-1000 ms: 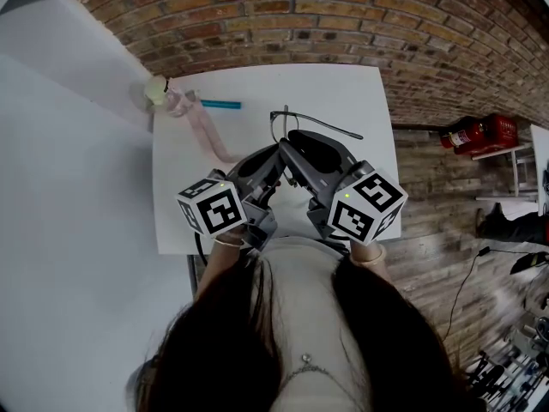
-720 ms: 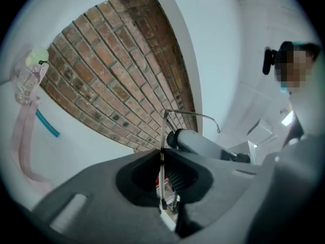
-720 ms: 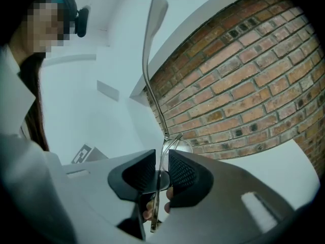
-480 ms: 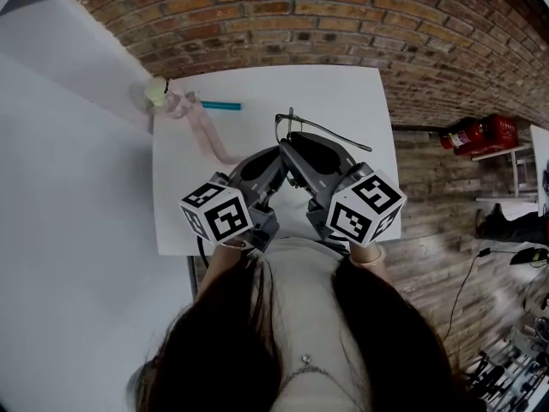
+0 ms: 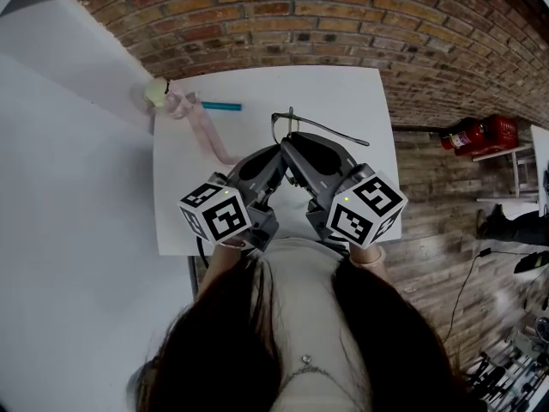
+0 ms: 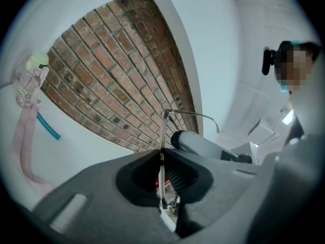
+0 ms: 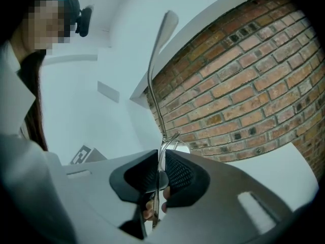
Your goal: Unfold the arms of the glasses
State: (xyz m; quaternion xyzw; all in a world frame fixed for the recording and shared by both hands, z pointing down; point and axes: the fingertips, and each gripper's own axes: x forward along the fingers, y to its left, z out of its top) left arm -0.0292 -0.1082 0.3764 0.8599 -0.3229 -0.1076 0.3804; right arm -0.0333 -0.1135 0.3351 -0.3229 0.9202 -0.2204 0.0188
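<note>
Glasses (image 5: pixel 319 128) held up over table (image 5: pixel 257 88), near its middle. Thin wire: likely light, springy, weak at hinges. Left gripper (image 6: pixel 161 159) and right gripper (image 7: pixel 158 166) both pinched tight on them. Best hold: arm close to hinge, gentle squeeze.

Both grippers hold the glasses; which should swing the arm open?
Probably right: the right gripper is shut on the thin metal glasses where their long arm rises free; the left gripper steadies another part.

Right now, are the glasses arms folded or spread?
One arm is spread, jutting sideways from the glasses frame; the other arm: cannot tell.
</note>
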